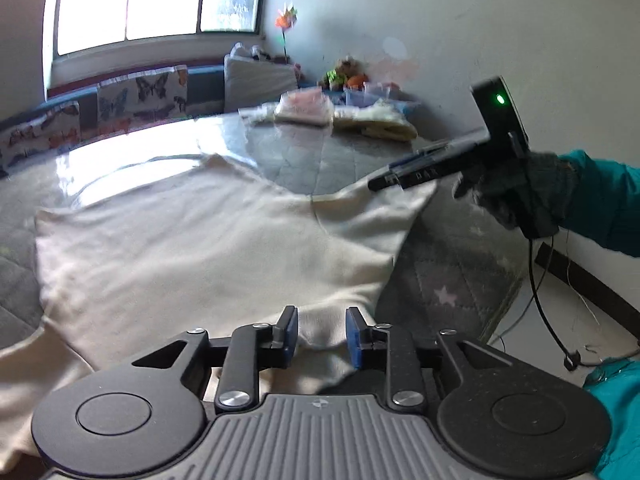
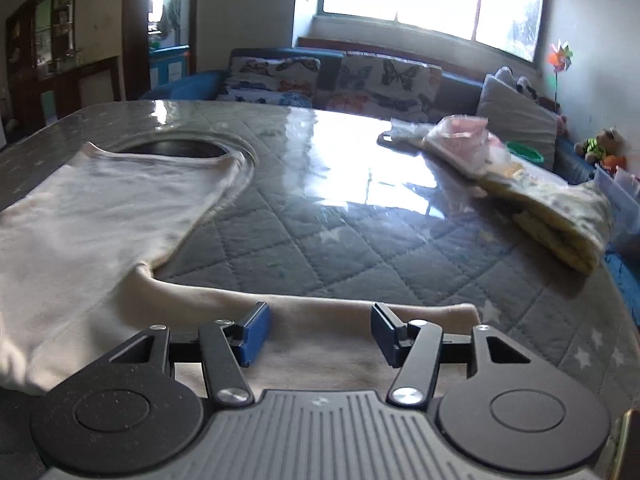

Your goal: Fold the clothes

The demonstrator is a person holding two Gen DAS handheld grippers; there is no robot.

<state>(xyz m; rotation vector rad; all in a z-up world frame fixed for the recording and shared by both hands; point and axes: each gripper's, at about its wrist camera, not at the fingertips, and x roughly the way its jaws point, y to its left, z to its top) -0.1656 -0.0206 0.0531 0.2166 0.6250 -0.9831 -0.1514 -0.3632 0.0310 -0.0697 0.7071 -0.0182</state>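
Observation:
A cream garment (image 1: 200,248) lies spread flat on the grey quilted table (image 1: 320,160). My left gripper (image 1: 322,334) sits low over its near edge, its blue pads a small gap apart, with cloth showing between them and nothing pinched. My right gripper (image 1: 380,182), held by a gloved hand (image 1: 520,192), hovers at the garment's far right corner. In the right wrist view the right gripper (image 2: 320,330) stands wide open just above a cream sleeve (image 2: 440,312), and the garment's body (image 2: 100,208) stretches away to the left.
A bagged pink item (image 2: 460,140) and a folded yellow cloth (image 2: 560,216) rest at the table's far right. A dark round opening (image 2: 176,148) shows past the garment. A sofa with butterfly cushions (image 2: 380,76) stands behind. A cable (image 1: 540,300) hangs off the table's right edge.

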